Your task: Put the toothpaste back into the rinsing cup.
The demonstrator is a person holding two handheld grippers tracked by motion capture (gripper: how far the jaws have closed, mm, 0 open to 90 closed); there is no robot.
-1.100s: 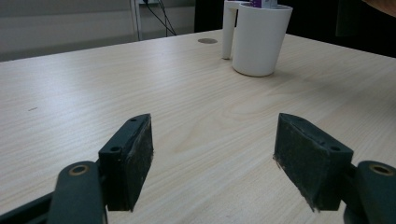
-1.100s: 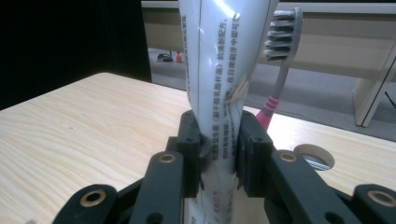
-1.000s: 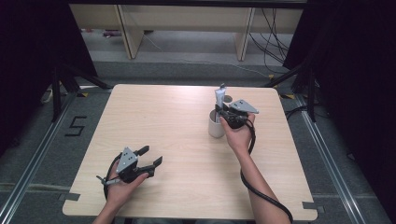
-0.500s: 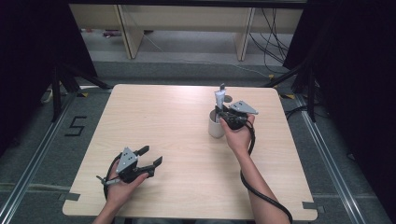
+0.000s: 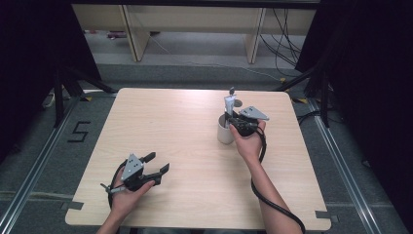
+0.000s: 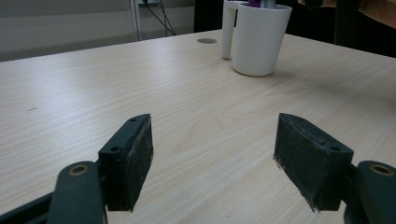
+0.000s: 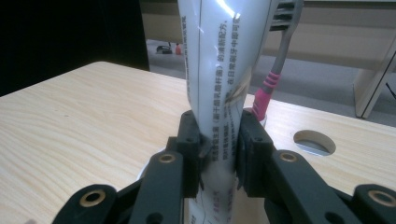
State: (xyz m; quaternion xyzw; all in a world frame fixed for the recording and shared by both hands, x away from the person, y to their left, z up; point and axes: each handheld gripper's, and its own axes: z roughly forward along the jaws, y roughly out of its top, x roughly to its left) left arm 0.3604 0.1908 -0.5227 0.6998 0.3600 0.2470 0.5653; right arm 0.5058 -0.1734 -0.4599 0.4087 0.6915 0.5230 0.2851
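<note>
A white cup [image 5: 224, 131] stands on the right half of the wooden table [image 5: 185, 122]; it also appears far off in the left gripper view as a white cup [image 6: 259, 39]. A white toothpaste tube [image 7: 219, 79] stands upright over the cup, and my right gripper [image 7: 218, 149] is shut on it just above the rim. A toothbrush [image 7: 275, 65] with a grey and pink handle stands behind the tube. In the high view the right gripper [image 5: 237, 121] sits beside the cup with the tube [image 5: 228, 105] rising from it. My left gripper [image 5: 157, 163] rests open near the front left, nothing between its jaws [image 6: 215, 158].
A round cable hole [image 7: 314, 141] is set in the table behind the cup. Wooden shelving legs [image 5: 131, 34] and cables lie on the floor beyond the far edge. Dark curtains flank both sides.
</note>
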